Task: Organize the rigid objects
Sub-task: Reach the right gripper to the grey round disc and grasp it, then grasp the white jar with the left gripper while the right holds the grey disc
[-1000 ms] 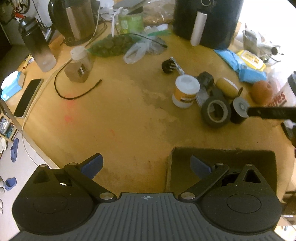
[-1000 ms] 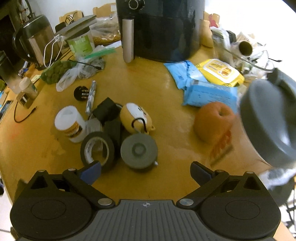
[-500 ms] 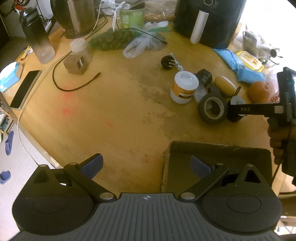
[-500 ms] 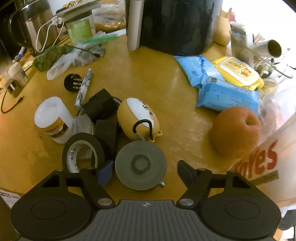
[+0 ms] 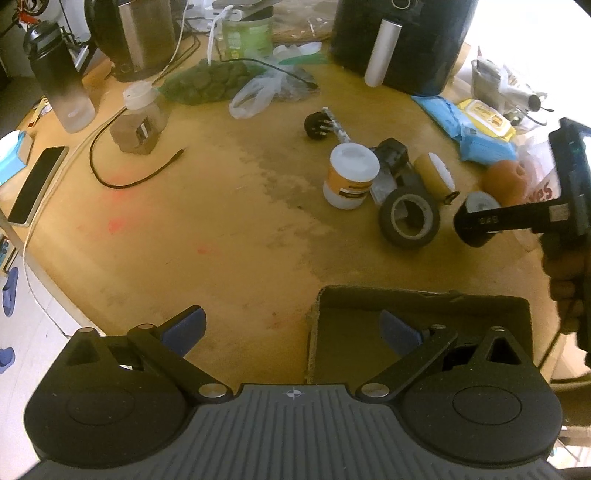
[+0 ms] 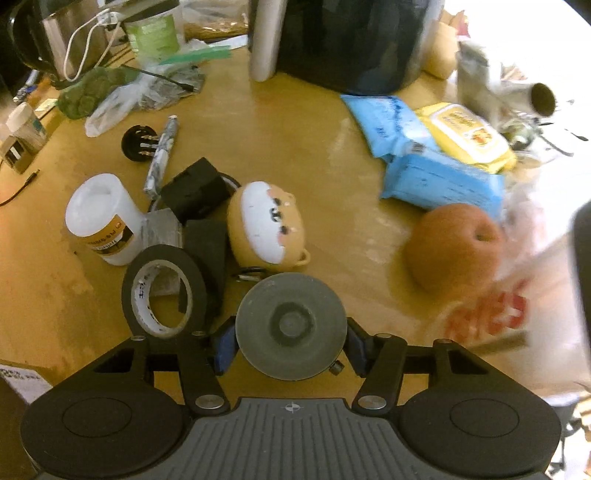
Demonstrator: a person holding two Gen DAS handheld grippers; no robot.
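My right gripper (image 6: 290, 349) is shut on a grey round disc (image 6: 291, 325), its blue pads against both sides; it also shows in the left wrist view (image 5: 476, 225). Beside it lie a black tape roll (image 6: 164, 291), a yellow dog-face case (image 6: 266, 232), a white jar (image 6: 101, 221), black blocks (image 6: 195, 192) and a black round plug (image 6: 138, 142). My left gripper (image 5: 291, 326) is open and empty, over the near table edge beside an open cardboard box (image 5: 417, 299). The tape roll (image 5: 410, 218) and jar (image 5: 349, 175) lie beyond the box.
An apple (image 6: 452, 247), blue wipe packs (image 6: 436, 177) and a yellow pack (image 6: 465, 133) lie right. A black air fryer (image 5: 399, 40), kettle (image 5: 140, 33), bottle (image 5: 61, 77), phone (image 5: 37, 184), black cable (image 5: 136, 173) and green bag (image 5: 207, 81) ring the table.
My right gripper has moved down onto the grey disc and closed on it. My left gripper has pulled back slightly and stayed open.
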